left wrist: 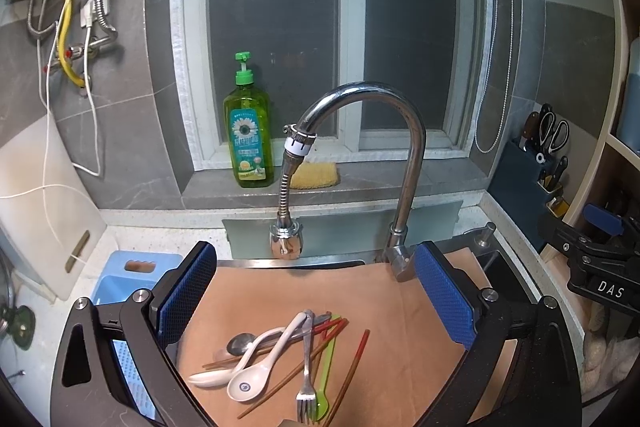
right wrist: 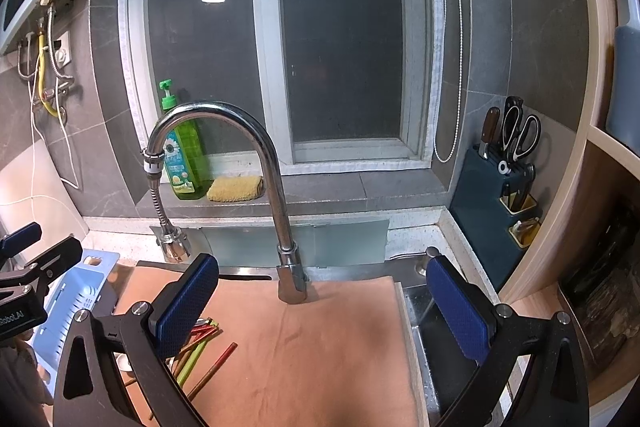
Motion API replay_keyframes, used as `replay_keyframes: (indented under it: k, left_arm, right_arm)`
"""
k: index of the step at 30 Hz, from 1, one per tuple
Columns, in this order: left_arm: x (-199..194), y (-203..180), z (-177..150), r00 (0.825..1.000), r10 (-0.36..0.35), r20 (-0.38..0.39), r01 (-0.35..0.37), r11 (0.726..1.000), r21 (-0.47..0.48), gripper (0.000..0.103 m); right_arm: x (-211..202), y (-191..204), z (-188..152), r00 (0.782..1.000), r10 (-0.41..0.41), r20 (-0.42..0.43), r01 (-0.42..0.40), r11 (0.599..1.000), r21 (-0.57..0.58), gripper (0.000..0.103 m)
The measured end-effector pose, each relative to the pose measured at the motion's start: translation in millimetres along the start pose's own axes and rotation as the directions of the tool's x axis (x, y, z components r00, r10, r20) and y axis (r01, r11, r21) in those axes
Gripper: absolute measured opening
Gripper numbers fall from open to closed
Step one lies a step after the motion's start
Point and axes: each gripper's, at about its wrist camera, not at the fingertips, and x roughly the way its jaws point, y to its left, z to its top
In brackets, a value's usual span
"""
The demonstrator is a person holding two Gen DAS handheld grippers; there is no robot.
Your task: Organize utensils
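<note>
Utensils (left wrist: 280,359) sit in a loose heap on the tan mat (left wrist: 400,339) over the sink, right under the left tongs (left wrist: 316,303), whose blue pads are spread wide apart with nothing between them. On top lies a metal fork (left wrist: 306,371), crossing two white spoons (left wrist: 256,367), a grey metal spoon (left wrist: 241,343), a green plastic fork (left wrist: 325,375) and several red-brown chopsticks (left wrist: 352,371). The right tongs (right wrist: 320,307) hover over bare mat further right, also parted and empty, with only the chopstick ends (right wrist: 208,359) peeking in at their left pad. The light blue basket (left wrist: 120,279) waits on the bench to the left of the mat, likely the drop-off spot. My call is that sorting has yet to begin. Best play now is to take the fork first, since it rides on top: come straight down across its handle, pinch mid-handle so it doesn't swing, and lift cleanly so the spoons beneath aren't dragged. Chopsticks look slippery and thin, so they would need a square, firm pinch.
</note>
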Motion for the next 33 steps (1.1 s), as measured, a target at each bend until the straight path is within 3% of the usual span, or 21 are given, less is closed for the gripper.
replay_keyframes:
  k: [19,25,29,33]
  left_arm:
    - [4,3,-6,1.000,0.014,-0.025,-0.014,1.000,-0.008,0.099]
    - [3,15,-15,0.997,0.060,-0.044,-0.061,0.998,-0.022,0.099]
    - [2,32,-28,0.991,0.109,-0.077,-0.113,0.992,-0.047,0.099]
    - [0,46,-47,0.981,0.151,-0.118,-0.159,0.985,-0.061,0.099]
  right_arm:
    - [11,1,-1,0.999,0.014,-0.032,-0.015,1.000,-0.012,0.103]
    - [22,-3,-8,0.998,0.046,-0.047,-0.047,0.999,-0.017,0.103]
    - [41,-4,-16,0.984,0.145,-0.099,-0.147,0.989,-0.006,0.103]
    - [57,-6,-28,0.944,0.310,-0.118,-0.307,0.951,0.040,0.103]
